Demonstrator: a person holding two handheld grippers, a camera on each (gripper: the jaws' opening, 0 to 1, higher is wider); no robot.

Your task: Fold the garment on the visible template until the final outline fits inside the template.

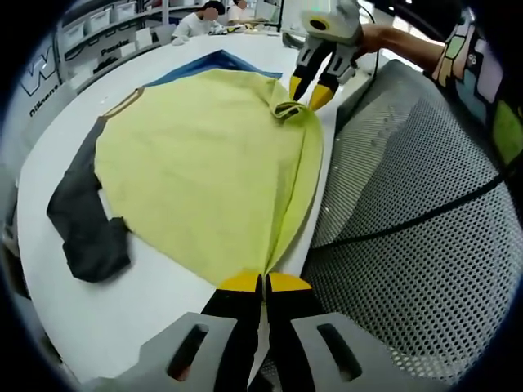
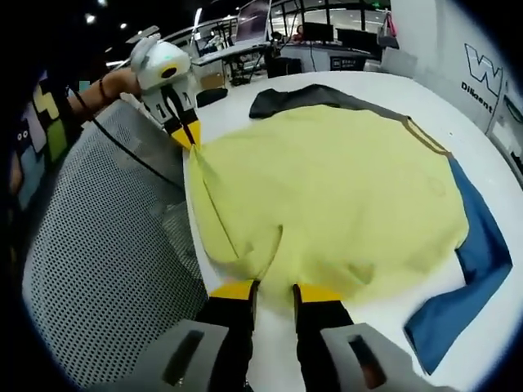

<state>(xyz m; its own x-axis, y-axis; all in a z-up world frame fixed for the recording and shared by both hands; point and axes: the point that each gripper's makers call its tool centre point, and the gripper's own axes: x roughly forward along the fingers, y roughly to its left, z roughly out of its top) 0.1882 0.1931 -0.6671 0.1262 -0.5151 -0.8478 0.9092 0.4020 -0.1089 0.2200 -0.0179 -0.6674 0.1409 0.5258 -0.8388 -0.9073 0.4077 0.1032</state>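
A yellow garment (image 1: 196,163) (image 2: 343,188) lies spread on the white table (image 1: 155,306) (image 2: 384,86), with one dark grey sleeve (image 1: 82,220) (image 2: 302,96) and one blue sleeve (image 1: 212,64) (image 2: 466,278). My left gripper (image 1: 264,284) (image 2: 186,135) is shut on the hem at the table's edge, pulling a crease along that side. My right gripper (image 2: 274,291) (image 1: 308,91) stands open at the other end of the same edge. Its yellow tips are apart, with bunched hem lying between and just ahead of them.
A grey mesh chair back (image 1: 409,204) (image 2: 106,245) presses against the table edge right beside both grippers. Seated people (image 1: 204,20) and shelves of bins (image 1: 90,24) are beyond the table's far side. Desks with monitors (image 2: 319,37) stand behind.
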